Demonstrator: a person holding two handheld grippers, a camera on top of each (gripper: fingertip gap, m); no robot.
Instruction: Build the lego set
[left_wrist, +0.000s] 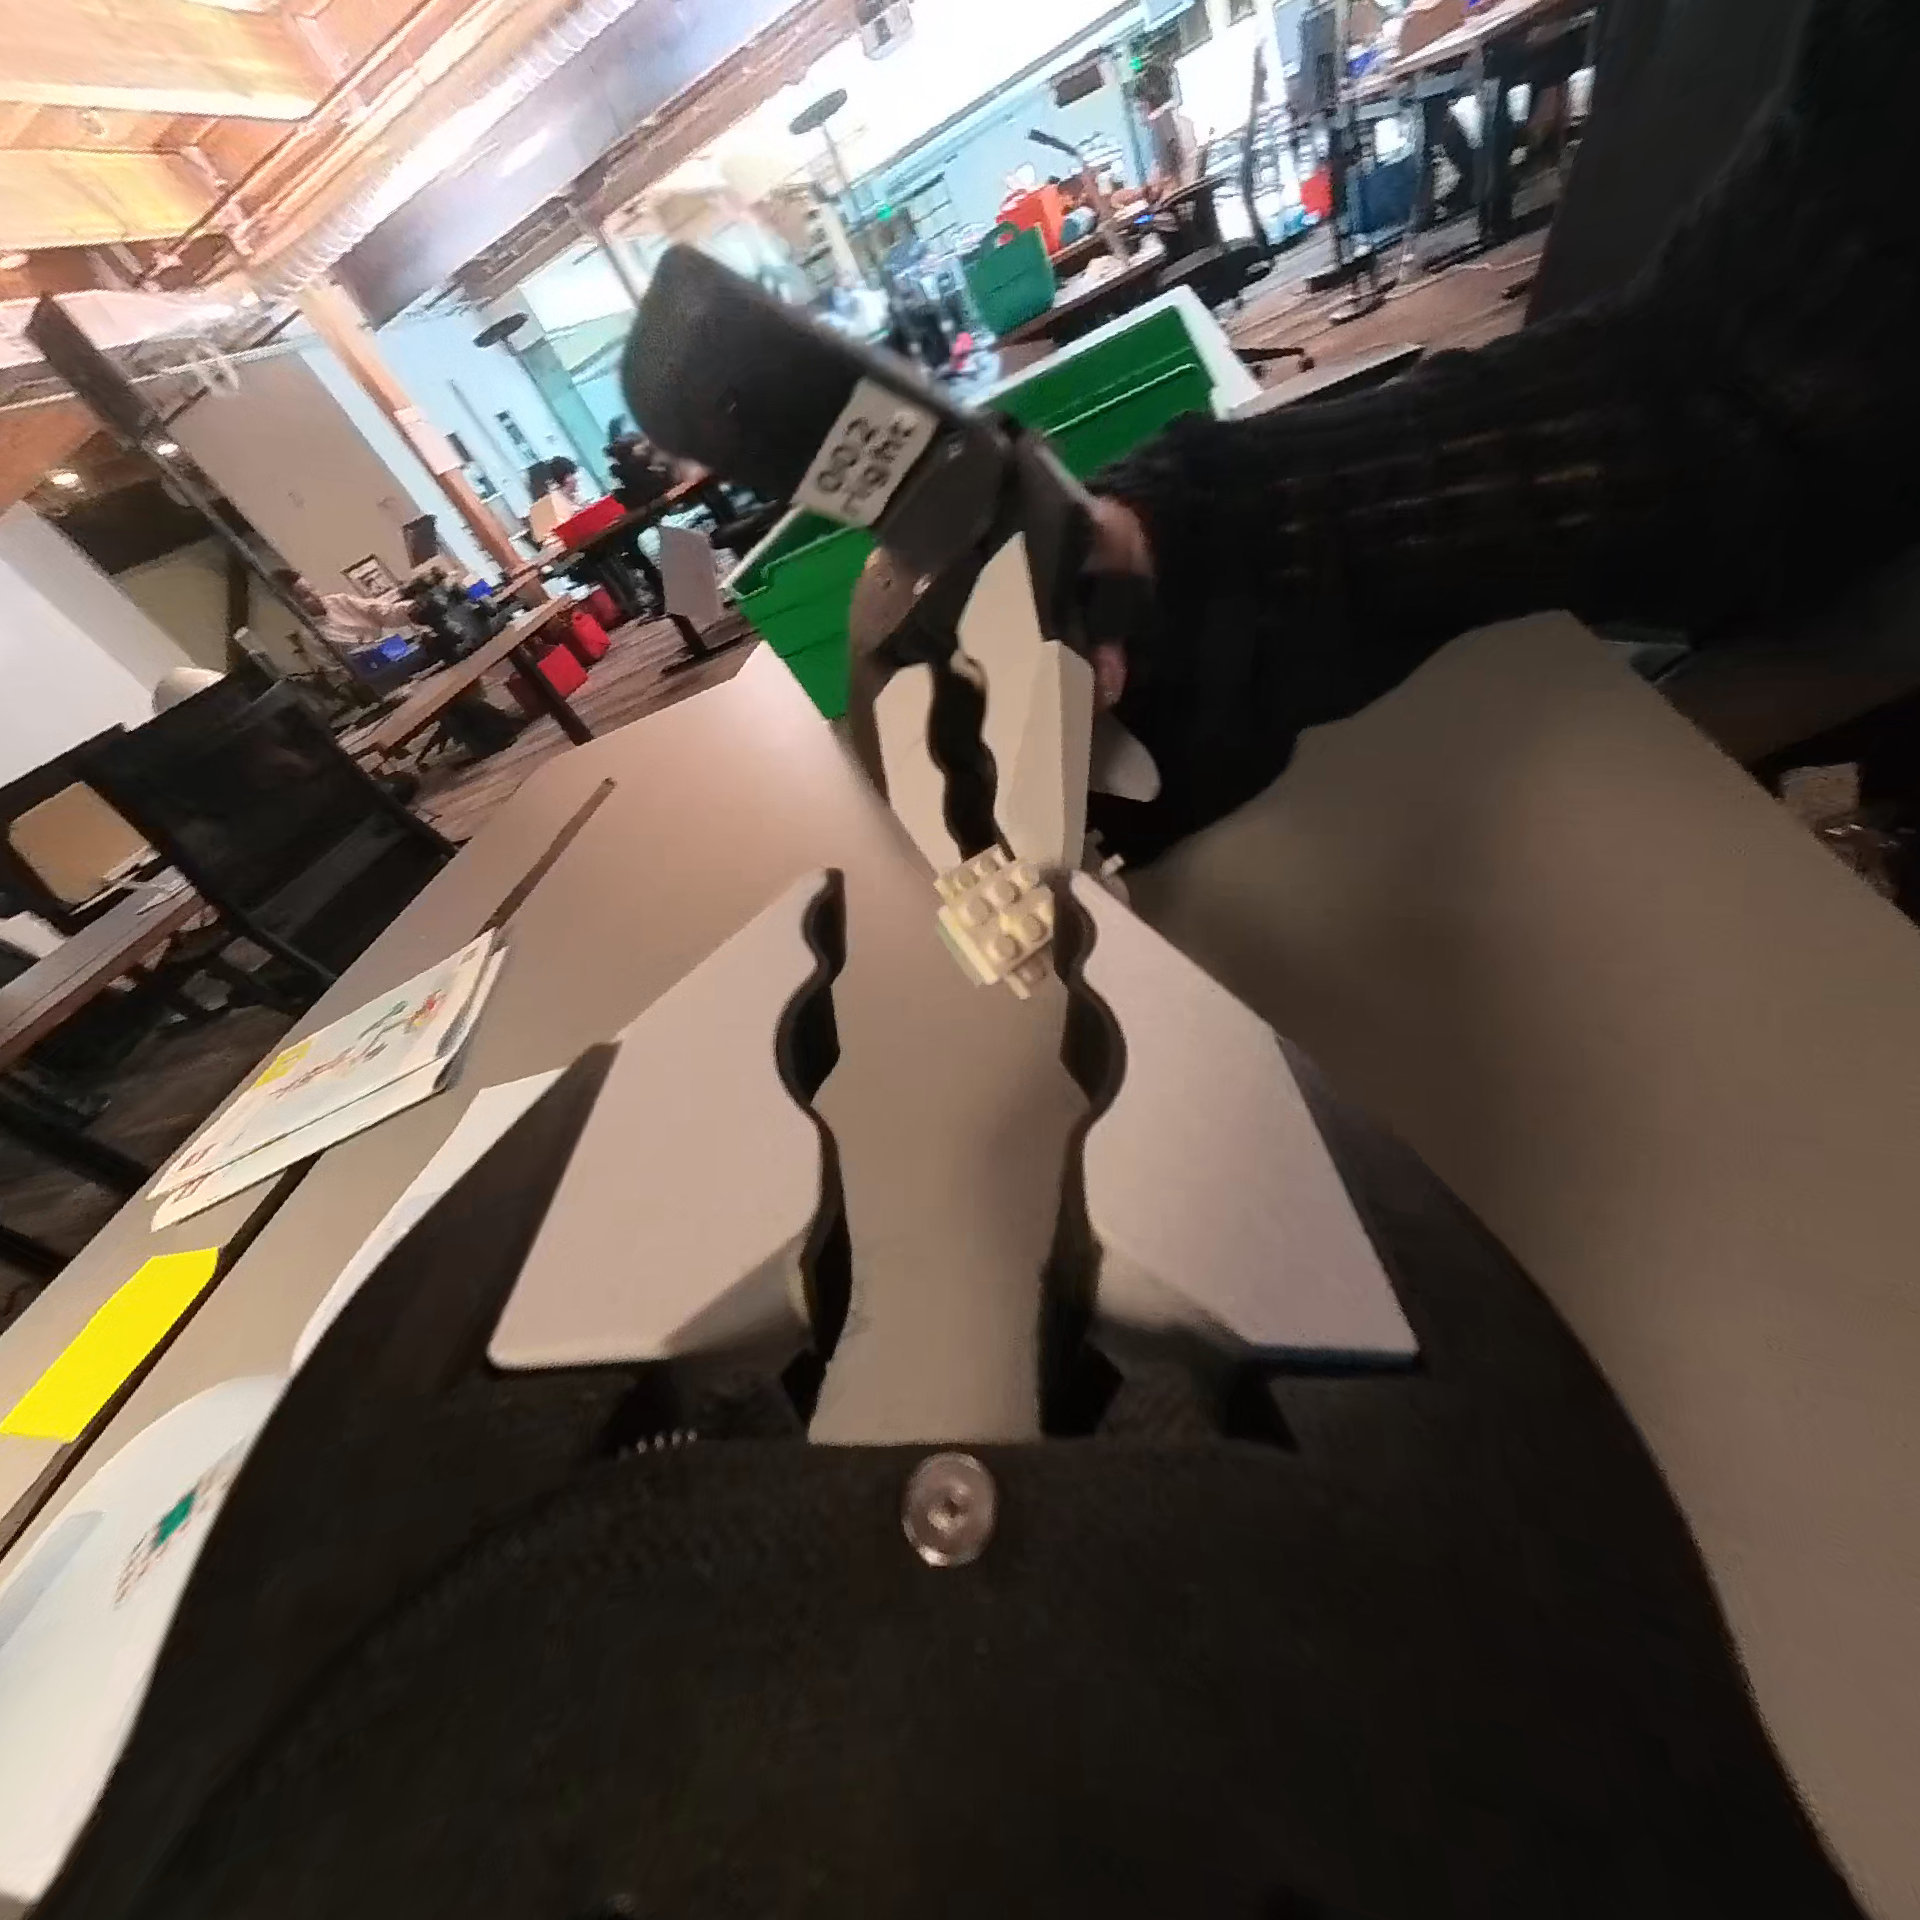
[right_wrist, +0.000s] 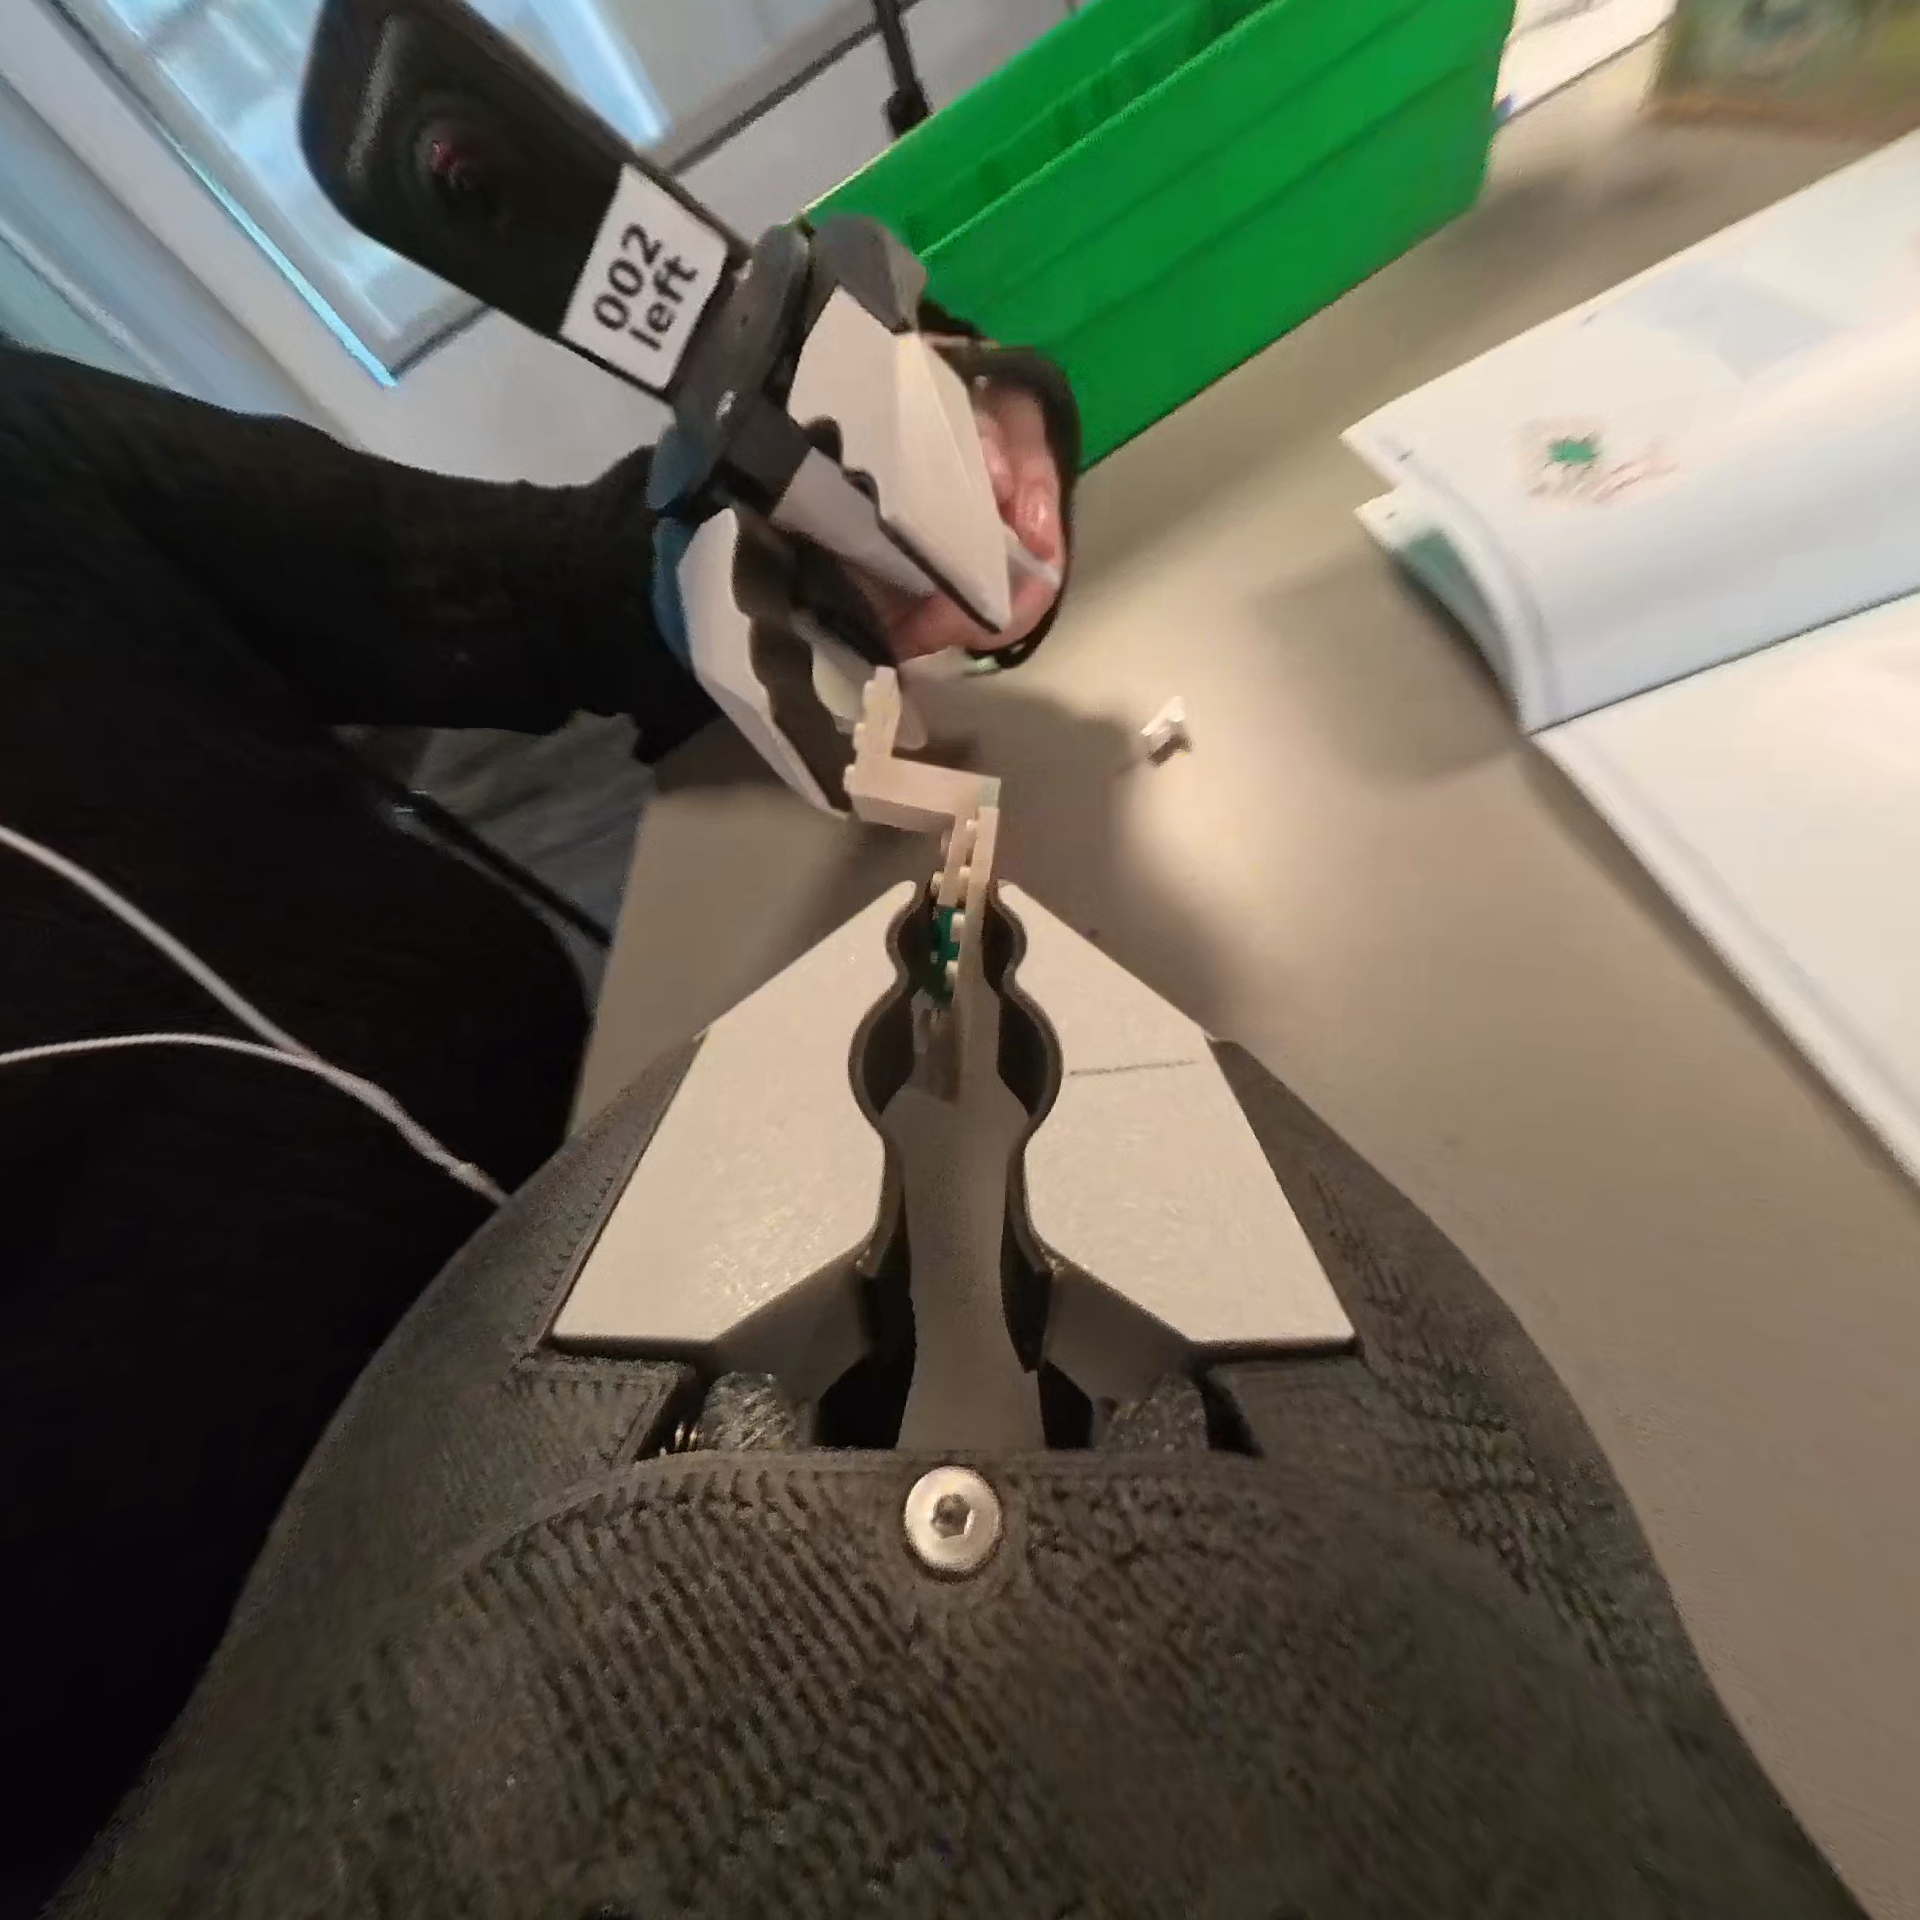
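Note:
A small white lego assembly (left_wrist: 995, 920) with studs and a stepped shape (right_wrist: 904, 774) is held above the grey table (right_wrist: 1299, 935). My right gripper (right_wrist: 958, 888) is shut on its lower end, where a green piece (right_wrist: 945, 940) sits between the fingers. In the left wrist view the right gripper (left_wrist: 1013, 847) comes down from above. My left gripper (left_wrist: 951, 894) is open, and the assembly lies between its fingertips, close against the right one. In the right wrist view the left gripper (right_wrist: 925, 712) is open, with the stepped end by its lower finger.
A green bin (right_wrist: 1195, 208) stands at the back of the table and also shows in the left wrist view (left_wrist: 810, 613). An open instruction booklet (right_wrist: 1662, 499) lies to the right. A small loose white piece (right_wrist: 1164, 732) lies on the table. A yellow sheet (left_wrist: 114, 1340) lies near the table's edge. Left and right tips are no more than a few centimetres apart.

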